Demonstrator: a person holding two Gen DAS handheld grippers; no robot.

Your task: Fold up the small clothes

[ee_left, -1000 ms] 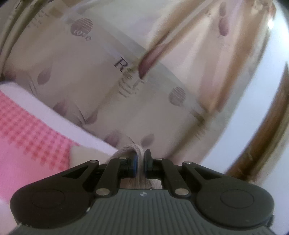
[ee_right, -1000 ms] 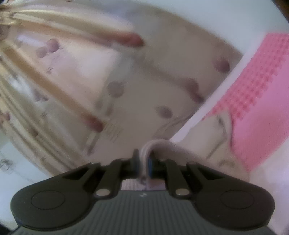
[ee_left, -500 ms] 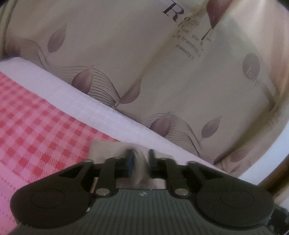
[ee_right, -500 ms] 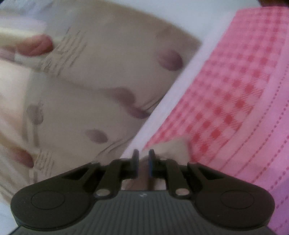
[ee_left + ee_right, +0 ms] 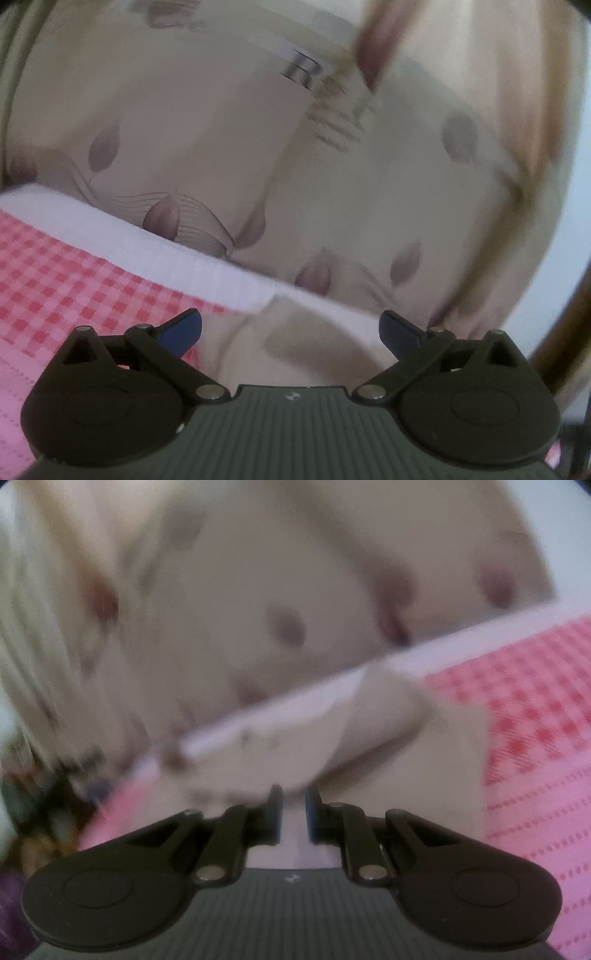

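Now the cream garment [image 5: 295,343] lies on the pink checked bed cover [image 5: 55,288], near its white far edge. Having just spread wide, the left gripper [image 5: 290,326] has let its corner drop; the right gripper [image 5: 293,812] remains nearly closed, seemingly still pinching cloth. That fold looks laid down.

Motion blur smears the curtain [image 5: 258,590] (leaf print unreadable) in right view.
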